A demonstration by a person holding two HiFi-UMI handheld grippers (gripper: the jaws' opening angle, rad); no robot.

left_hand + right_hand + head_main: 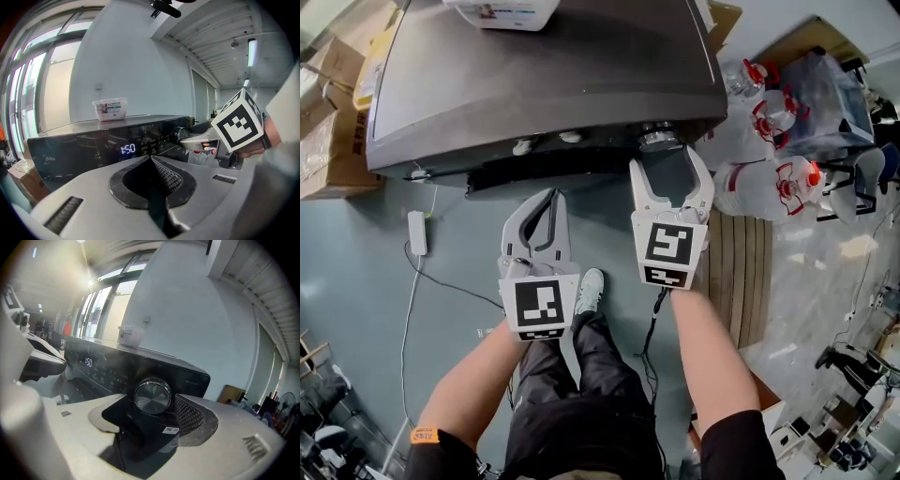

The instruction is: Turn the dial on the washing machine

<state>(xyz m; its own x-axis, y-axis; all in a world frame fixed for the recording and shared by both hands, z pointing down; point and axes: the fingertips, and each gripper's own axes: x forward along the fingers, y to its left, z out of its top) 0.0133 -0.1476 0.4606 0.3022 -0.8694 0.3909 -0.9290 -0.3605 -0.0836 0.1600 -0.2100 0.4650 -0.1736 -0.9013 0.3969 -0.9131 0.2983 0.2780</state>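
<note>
The dark washing machine [544,84] fills the top of the head view, its round silver dial [657,137] on the front panel at the right. My right gripper [671,167] is just in front of that dial, jaws spread wide. In the right gripper view the dial [152,397] stands between the two open jaws of the right gripper [147,411], with gaps on both sides. My left gripper [542,202] hangs lower and to the left, away from the panel, and its pads meet with nothing held. The left gripper view shows the lit display [127,149] reading 1:50.
A white tub [504,11] sits on the machine's lid. Cardboard boxes [328,122] stand at the left. Large water bottles [769,183] and a wooden pallet [741,272] lie at the right. A cable and adapter [417,232] lie on the floor, near my shoe [591,289].
</note>
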